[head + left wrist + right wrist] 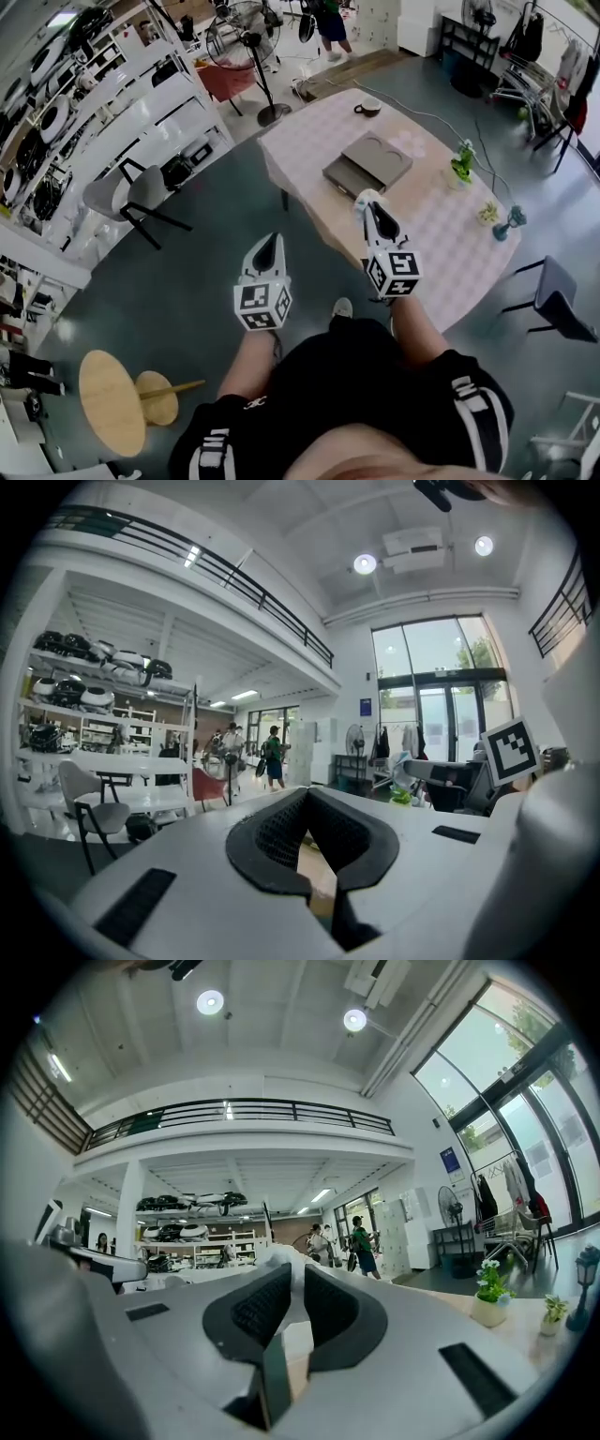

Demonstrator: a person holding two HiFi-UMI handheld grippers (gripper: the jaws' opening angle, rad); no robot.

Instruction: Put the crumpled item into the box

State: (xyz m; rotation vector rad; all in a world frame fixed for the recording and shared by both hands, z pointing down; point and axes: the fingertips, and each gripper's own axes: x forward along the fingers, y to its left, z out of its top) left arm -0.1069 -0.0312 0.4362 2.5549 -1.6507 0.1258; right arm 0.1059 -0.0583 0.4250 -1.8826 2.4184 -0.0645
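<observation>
White crumpled item [272, 1262] is pinched in the right tongs [291, 1277], a wad bulging out past the tips. It looks like paper or tissue, soft and light; I can't tell which. In the head view it shows as a small pale lump [366, 197] at the tip of the right tongs [374, 208], held in the air over the near edge of the pink checked table [441, 230]. The pick-up looks done and the drop is left. Grey flat box [367, 161] sits further in on the table, apart from the wad. Its lid looks closed, so it probably needs opening first. Left tongs [269, 242] are closed at the tips with nothing between them [305, 799], hanging over the floor.
</observation>
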